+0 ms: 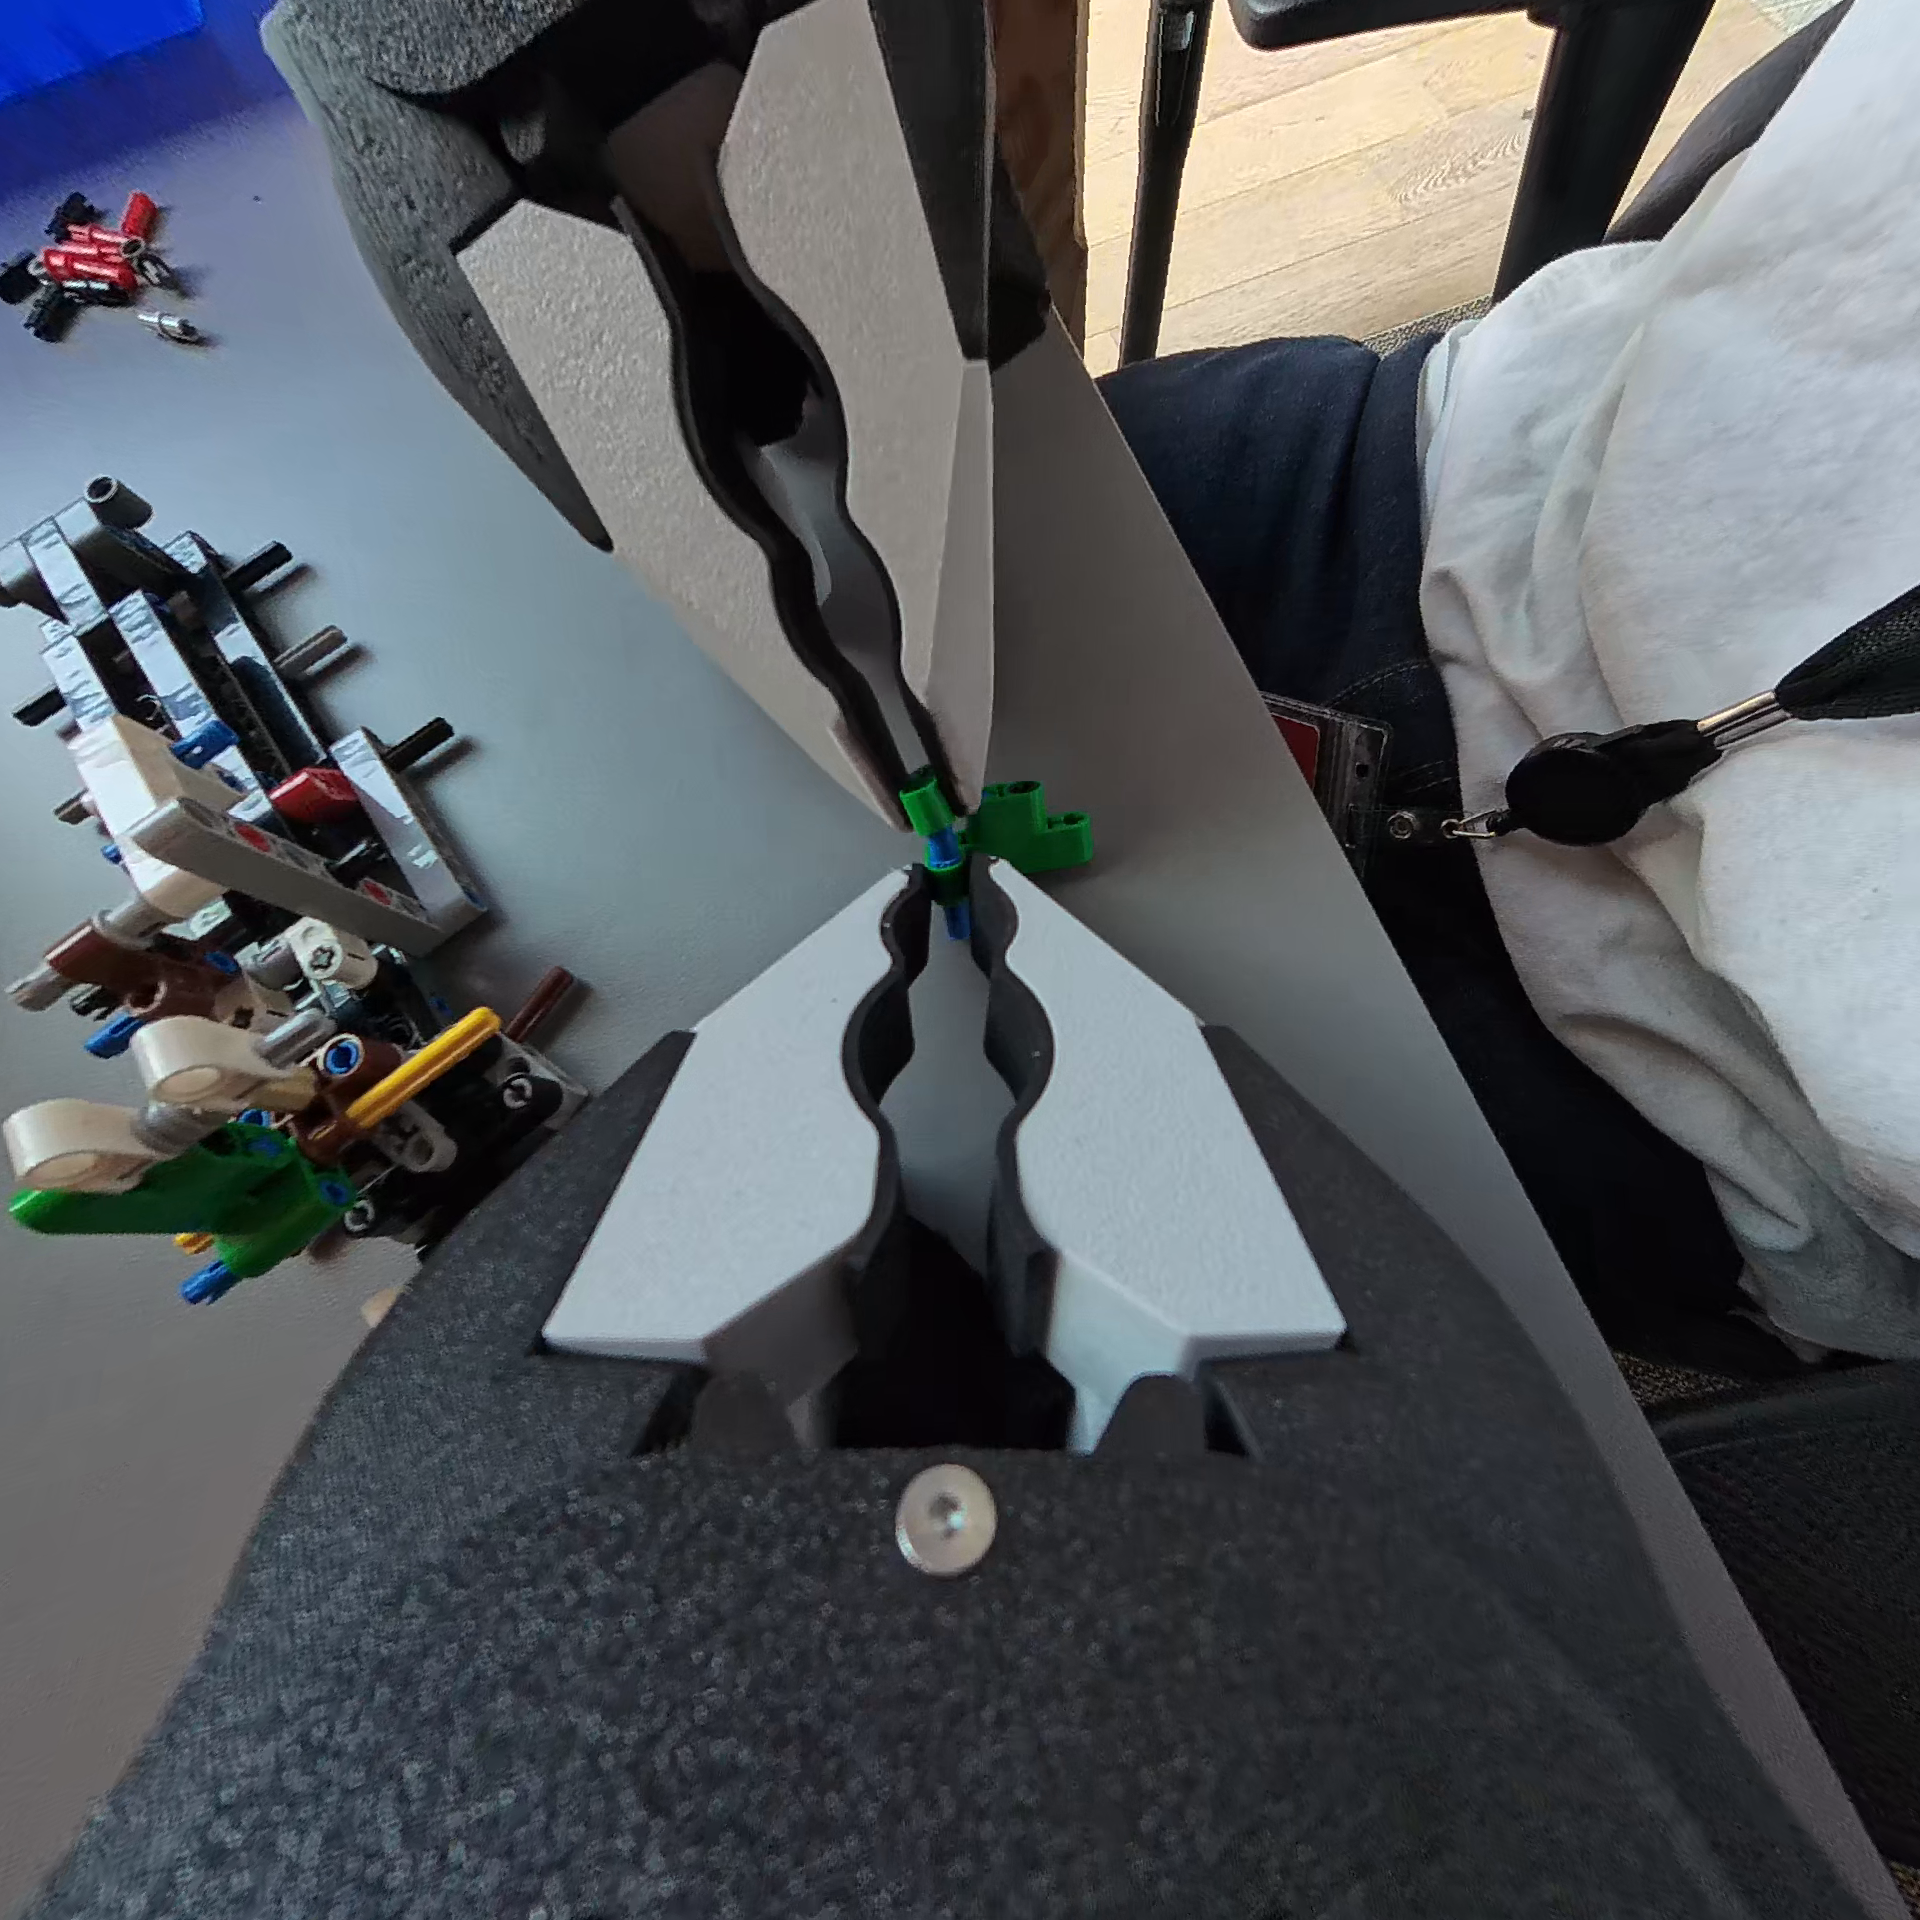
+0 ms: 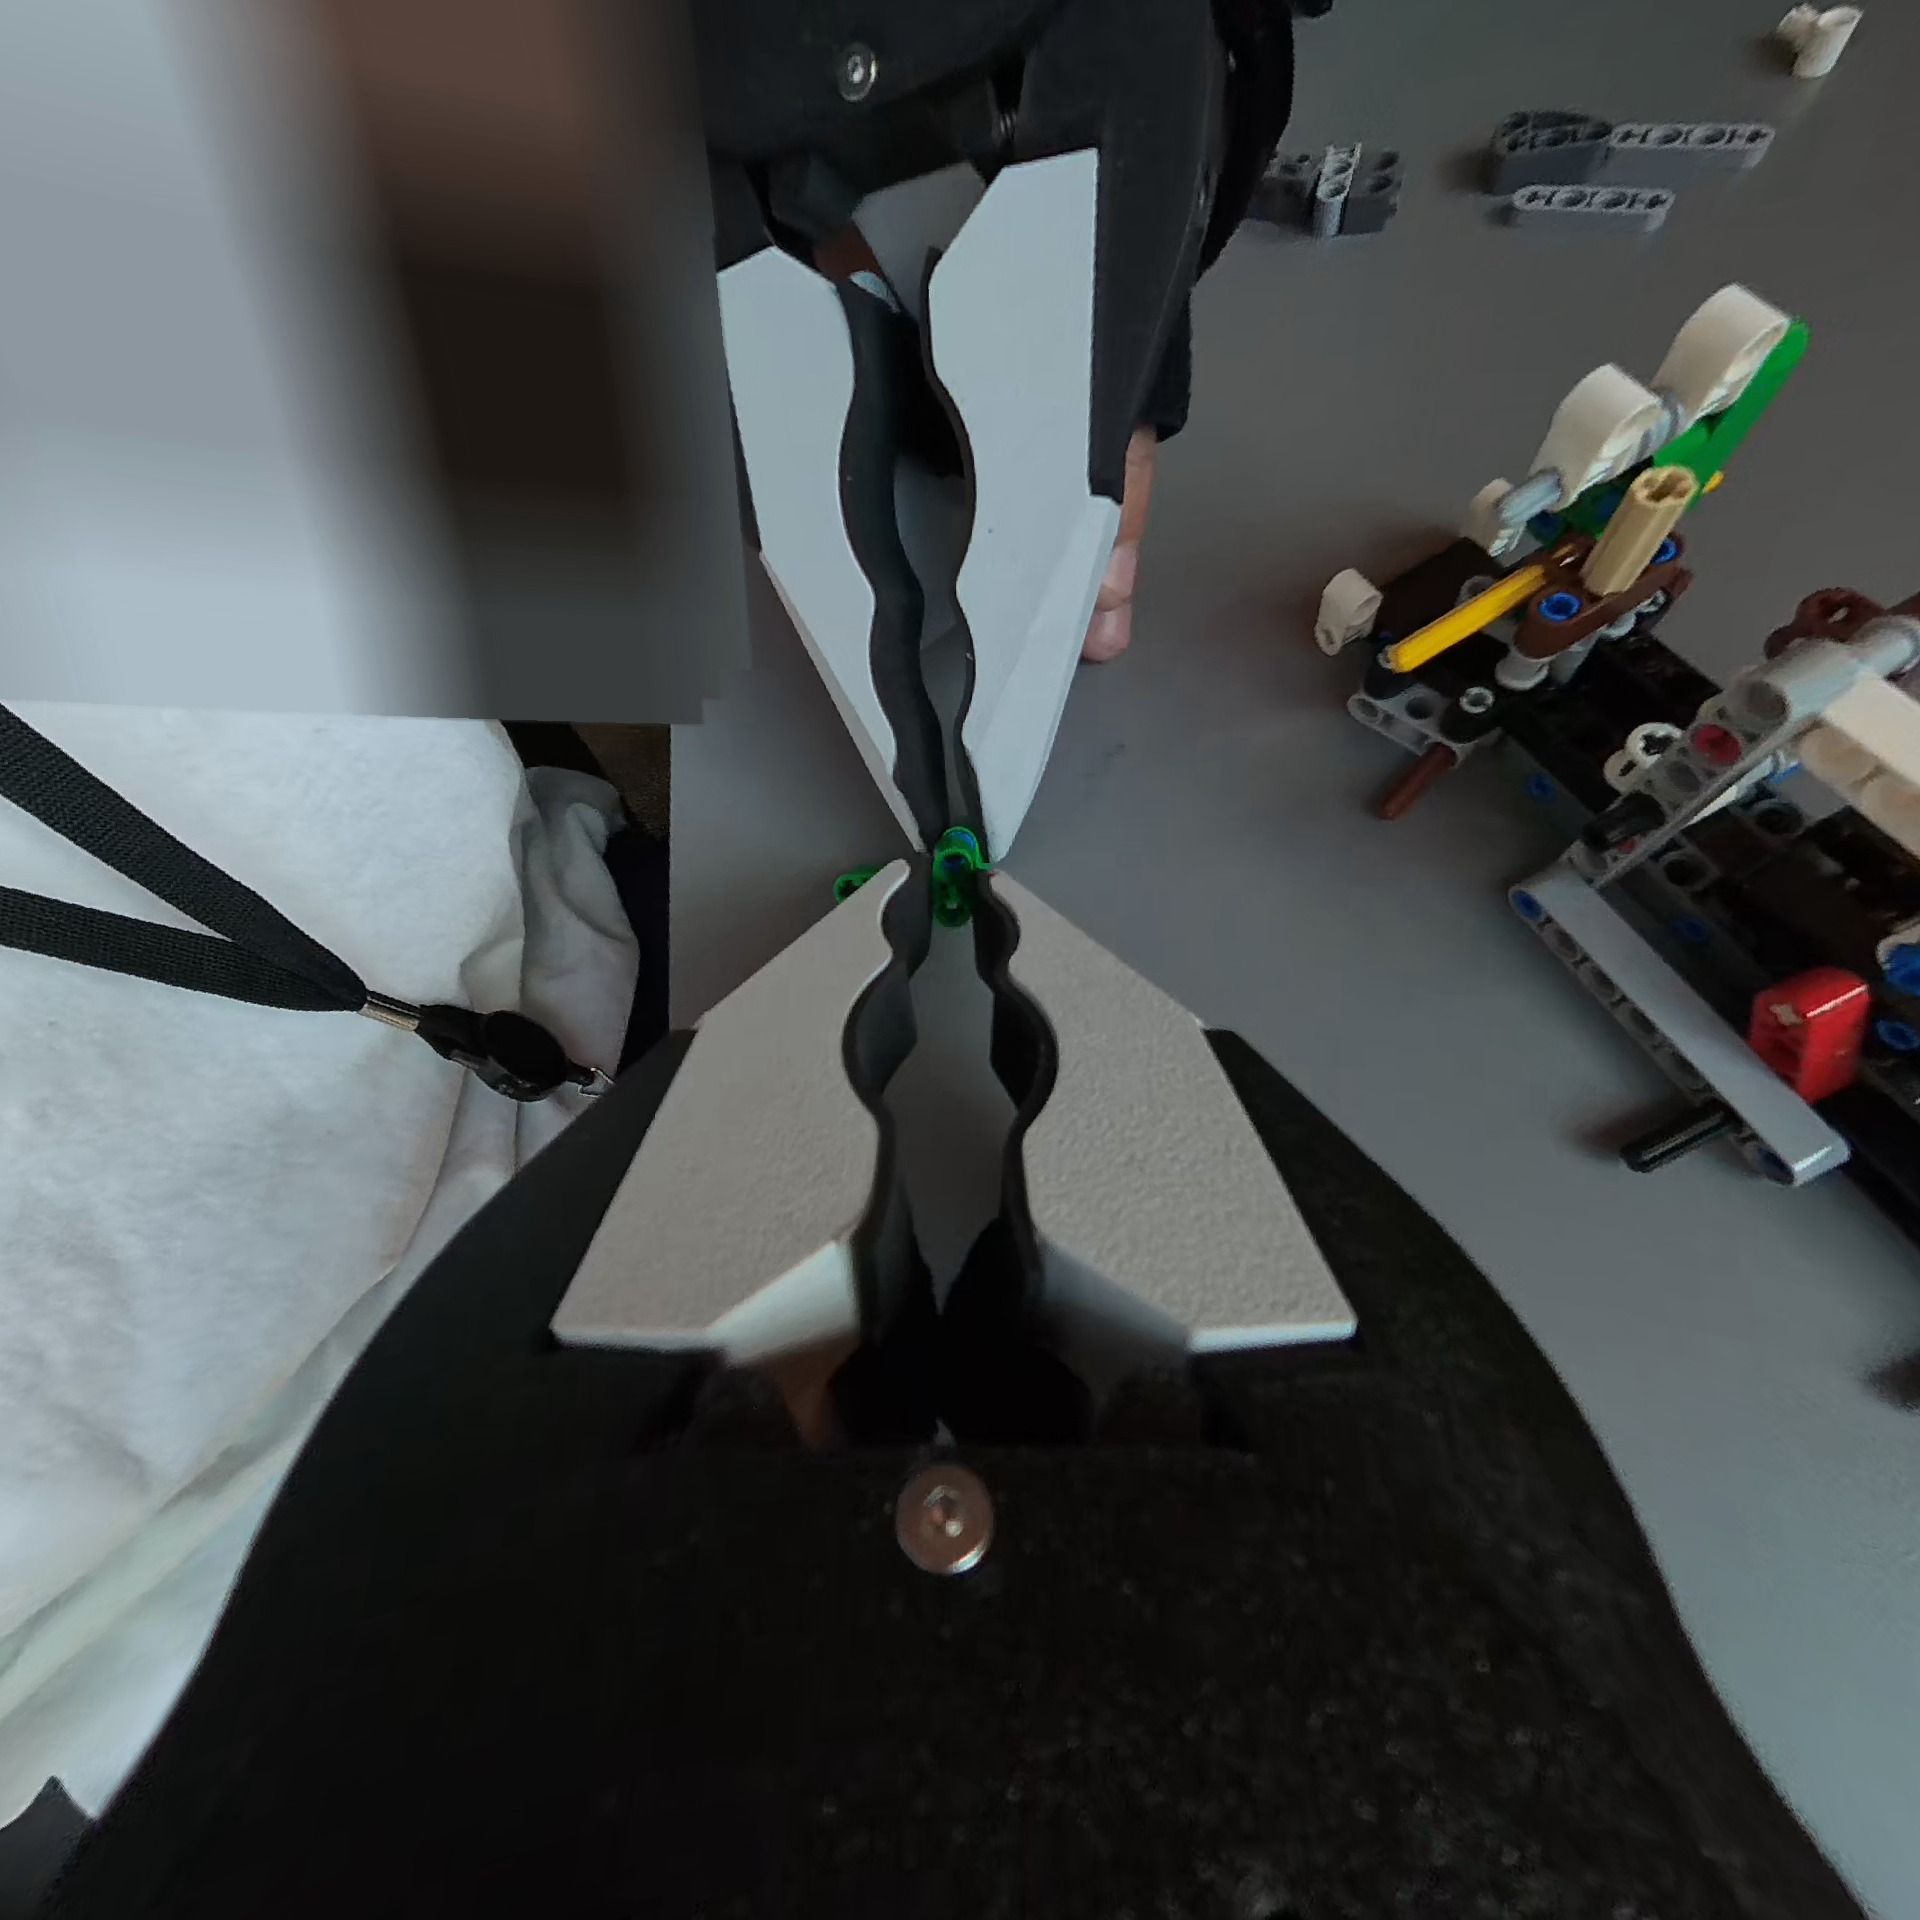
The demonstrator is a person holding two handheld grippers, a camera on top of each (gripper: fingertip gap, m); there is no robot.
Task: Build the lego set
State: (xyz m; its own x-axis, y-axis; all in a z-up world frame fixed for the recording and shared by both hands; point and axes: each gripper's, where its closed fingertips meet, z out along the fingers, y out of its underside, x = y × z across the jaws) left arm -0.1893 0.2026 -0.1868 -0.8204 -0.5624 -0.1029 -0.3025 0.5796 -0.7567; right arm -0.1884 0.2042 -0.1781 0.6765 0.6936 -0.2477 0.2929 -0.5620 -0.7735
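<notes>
Both jaws are pinched narrow, tip to tip, above the grey table (image 1: 644, 790): the left gripper (image 1: 948, 896) and the right gripper (image 2: 948, 902) each clamp one end of a small green connector (image 1: 948, 881) threaded on a blue pin (image 1: 943, 847). Off to the side stands the partly built lego model (image 2: 1621, 727); a green angled piece (image 1: 1034, 826) lies just beside the tips.

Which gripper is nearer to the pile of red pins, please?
Right. The right gripper reaches in from the side of the red pins; the left gripper comes from the opposite side, farther off. Their tips meet on a green piece.
</notes>
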